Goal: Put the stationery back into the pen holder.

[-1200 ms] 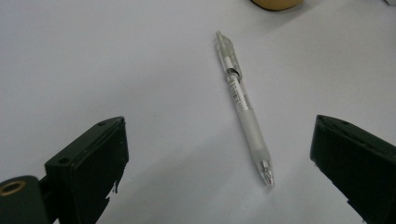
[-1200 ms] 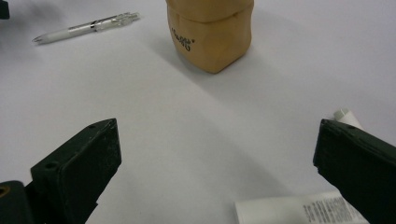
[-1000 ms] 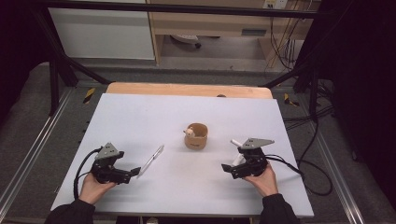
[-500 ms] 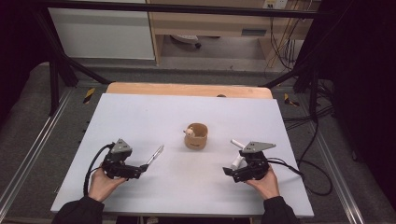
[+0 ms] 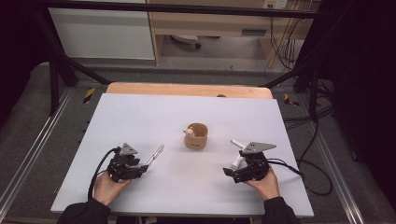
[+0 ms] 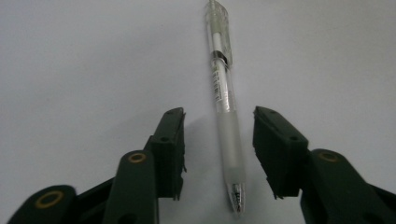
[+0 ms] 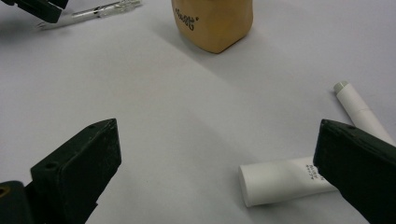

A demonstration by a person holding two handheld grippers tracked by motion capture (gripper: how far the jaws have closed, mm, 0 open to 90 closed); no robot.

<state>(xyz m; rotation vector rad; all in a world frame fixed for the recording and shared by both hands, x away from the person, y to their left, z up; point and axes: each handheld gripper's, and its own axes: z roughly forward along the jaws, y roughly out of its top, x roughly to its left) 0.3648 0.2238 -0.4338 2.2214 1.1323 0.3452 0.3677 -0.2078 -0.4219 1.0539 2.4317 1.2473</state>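
A clear pen point(image 6: 223, 93) lies on the white table, its tip end between the jaws of my left gripper point(image 6: 219, 116). That gripper is open, and neither jaw touches the pen. From the high view, the left gripper point(image 5: 142, 168) sits at the near left with the pen point(image 5: 155, 154) reaching away from it. A tan cup point(image 5: 196, 135) stands mid-table with a small object inside. My right gripper point(image 5: 229, 171) is wide open at the near right and holds nothing. A white tube point(image 7: 285, 179) lies close to its right jaw, and a white marker point(image 7: 359, 109) lies beyond it.
The white table top point(image 5: 140, 112) has a wooden strip point(image 5: 187, 88) along its far edge. Cables point(image 5: 308, 140) trail off the right side. The tan cup point(image 7: 212, 23) stands ahead of the right gripper, with the pen point(image 7: 102, 10) far off to its left.
My left gripper has slid right and forward along the table until its jaws flank the pen's near end. The right gripper has shifted slightly toward the near edge. Pen, cup and tubes stayed put.
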